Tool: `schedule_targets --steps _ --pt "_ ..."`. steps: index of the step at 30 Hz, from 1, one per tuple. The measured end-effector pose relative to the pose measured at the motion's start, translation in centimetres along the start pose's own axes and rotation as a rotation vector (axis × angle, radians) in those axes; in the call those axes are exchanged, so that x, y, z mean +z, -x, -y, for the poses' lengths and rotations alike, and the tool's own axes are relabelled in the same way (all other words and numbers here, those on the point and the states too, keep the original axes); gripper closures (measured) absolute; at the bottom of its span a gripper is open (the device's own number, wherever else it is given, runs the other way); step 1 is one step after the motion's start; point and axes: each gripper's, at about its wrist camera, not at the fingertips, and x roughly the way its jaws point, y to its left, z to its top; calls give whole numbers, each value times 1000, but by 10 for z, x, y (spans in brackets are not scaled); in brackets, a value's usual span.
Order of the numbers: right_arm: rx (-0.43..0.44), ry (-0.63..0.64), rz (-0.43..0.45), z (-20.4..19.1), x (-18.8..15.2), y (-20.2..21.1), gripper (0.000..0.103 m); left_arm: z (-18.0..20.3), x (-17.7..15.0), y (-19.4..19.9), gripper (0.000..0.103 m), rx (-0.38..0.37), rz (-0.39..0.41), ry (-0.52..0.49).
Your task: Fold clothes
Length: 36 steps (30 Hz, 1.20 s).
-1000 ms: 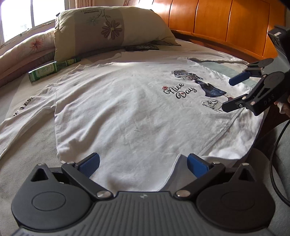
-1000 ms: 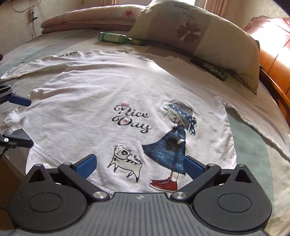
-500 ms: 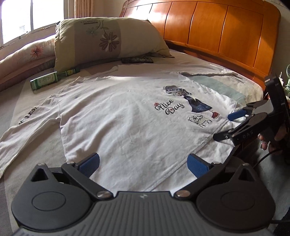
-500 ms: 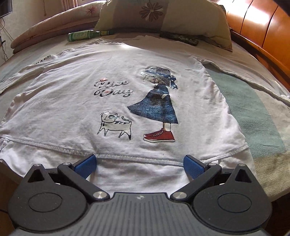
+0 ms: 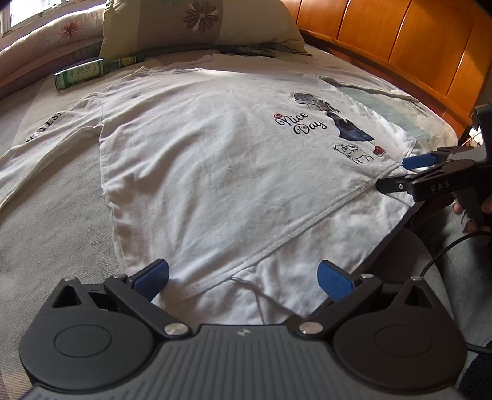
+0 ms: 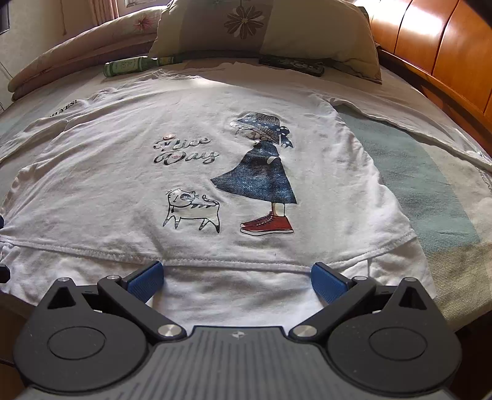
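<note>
white long-sleeved cotton shirt with "nice day" print, spread flat on the bed. left hand-held gripper spread wide over the hem. right hand-held gripper likewise agape at the hem, gripping nothing.

Domestic bedroom. A made bed with a curved, panelled wooden headboard carries a flower-print pillow and a folded quilt beneath a sunlit window. A green bottle and a dark remote control lie near the pillow.
</note>
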Motion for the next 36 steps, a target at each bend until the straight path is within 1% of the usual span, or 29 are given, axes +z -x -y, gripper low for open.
schedule_targets --steps 1,4,6,7,9,10,12,15,16,18,20,22,23,25,28,30,32,33,36 --pt "-1 -1 2 0 0 0 0 -7 11 6 1 1 30 0" --pt "-5 -3 8 -1 -1 0 0 -26 52 6 1 -11 106 7" --pt "-11 -7 14 -2 -3 0 0 -37 77 -7 1 -34 127 17" --pt "-15 -10 17 -2 -3 1 0 -45 90 -21 1 -46 131 41" --pt "-19 -13 12 -2 -2 1 0 -57 104 -47 1 -93 95 97" --pt "-22 -15 9 -3 -2 1 0 -60 106 -60 1 -113 73 113" --pt "-20 -13 0 -2 -2 2 0 -65 100 -76 1 -93 34 133" --pt "-14 -1 -7 -2 -4 4 0 -76 75 -71 1 -84 67 142" --pt "-13 2 -7 -2 -5 5 0 -80 69 -64 1 -64 67 148" --pt "-10 10 -8 -2 -7 7 0 -83 63 -54 1 -33 41 144" --pt "-14 10 -14 -2 -7 8 0 -85 66 -45 1 -24 23 124" --pt "-25 -5 -46 -3 -2 7 0 -87 79 -40 1 -19 41 94" --pt "-31 -17 -65 -4 1 7 0 -90 89 -39 1 -31 57 95" --pt "-35 -39 -90 -5 8 6 0 -98 114 -42 1 -66 84 123" --pt "26 -79 -59 -5 24 9 0 -117 155 -60 1 -115 96 200" --pt "64 -95 -32 -9 41 6 0 -129 174 -82 1 -121 81 262" --pt "84 -85 -16 -15 58 -2 0 -141 194 -104 1 -127 66 325" --pt "89 -77 -15 -19 66 -6 0 -146 199 -115 1 -127 60 345" --pt "122 -55 -10 -26 77 -19 0 -164 204 -155 1 -109 -17 421"
